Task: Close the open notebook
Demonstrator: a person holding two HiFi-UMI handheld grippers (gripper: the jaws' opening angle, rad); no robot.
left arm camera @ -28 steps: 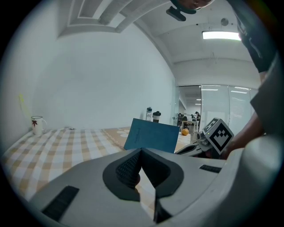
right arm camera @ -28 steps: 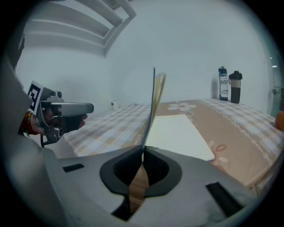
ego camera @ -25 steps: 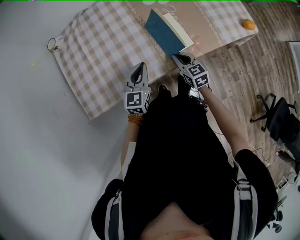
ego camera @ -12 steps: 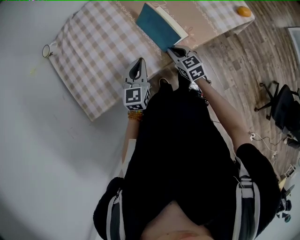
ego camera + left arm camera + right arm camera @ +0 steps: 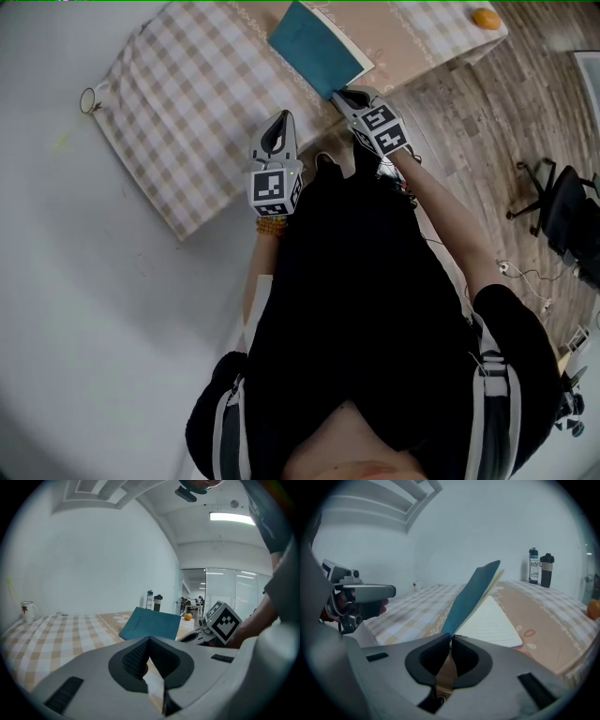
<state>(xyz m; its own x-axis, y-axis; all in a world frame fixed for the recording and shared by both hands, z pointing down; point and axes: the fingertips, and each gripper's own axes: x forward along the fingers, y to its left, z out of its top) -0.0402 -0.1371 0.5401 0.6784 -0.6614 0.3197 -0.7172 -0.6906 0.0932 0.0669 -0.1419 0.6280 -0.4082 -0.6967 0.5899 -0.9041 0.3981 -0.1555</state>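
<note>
One notebook (image 5: 314, 47), one mug (image 5: 27, 611), two bottles (image 5: 533, 565), one orange (image 5: 484, 18)

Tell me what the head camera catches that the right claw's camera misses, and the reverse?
Only the head view shows the person's black top, the wooden floor and an office chair. Only the right gripper view shows two bottles beyond the notebook, the lines on the open page, and the right claw shut on the corner of the teal cover. Both show the notebook, the checked tablecloth, the orange and the left claw.
</note>
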